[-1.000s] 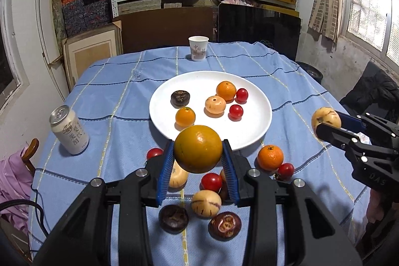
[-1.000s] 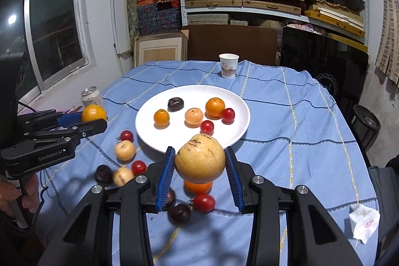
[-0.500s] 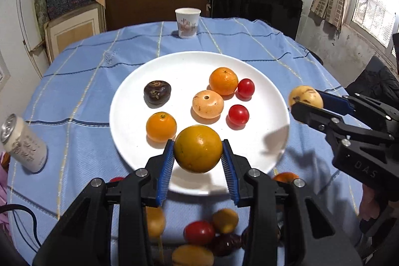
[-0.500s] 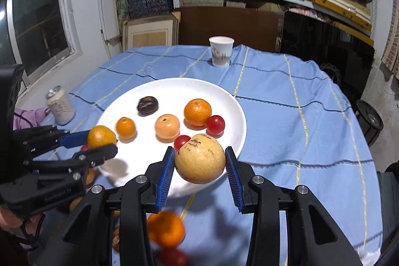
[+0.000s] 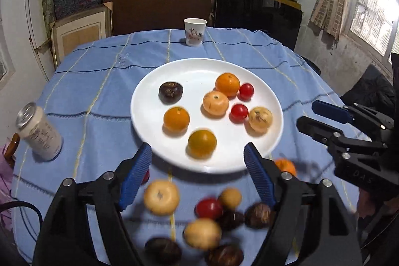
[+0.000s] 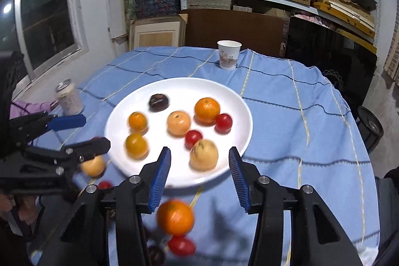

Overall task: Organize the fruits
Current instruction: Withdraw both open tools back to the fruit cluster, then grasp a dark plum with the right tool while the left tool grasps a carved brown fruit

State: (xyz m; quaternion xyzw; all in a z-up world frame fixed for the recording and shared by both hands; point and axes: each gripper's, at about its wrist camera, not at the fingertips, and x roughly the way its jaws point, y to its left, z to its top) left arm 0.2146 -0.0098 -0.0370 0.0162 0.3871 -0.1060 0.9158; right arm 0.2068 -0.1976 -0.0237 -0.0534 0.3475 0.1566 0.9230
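A white plate (image 5: 199,66) (image 6: 239,101) on the blue tablecloth holds several fruits. A yellow-orange fruit (image 5: 202,143) (image 6: 136,145) lies at its near edge, in front of my open, empty left gripper (image 5: 198,166). A pale yellow fruit (image 5: 260,119) (image 6: 204,154) lies at the plate's right side, between the tips of my open, empty right gripper (image 6: 199,166). Loose fruits lie on the cloth near me: a pale one (image 5: 161,196), a red one (image 5: 209,208), dark ones (image 5: 258,215) and an orange (image 6: 175,217).
A drink can (image 5: 38,132) (image 6: 68,97) stands at the left of the table. A paper cup (image 5: 195,31) (image 6: 229,54) stands at the far edge. Shelves with boxes, a brown board and a black screen stand behind the table.
Both grippers opened and let go of their fruits, which now lie on the plate. Both grippers have drawn back toward the table's near edge.
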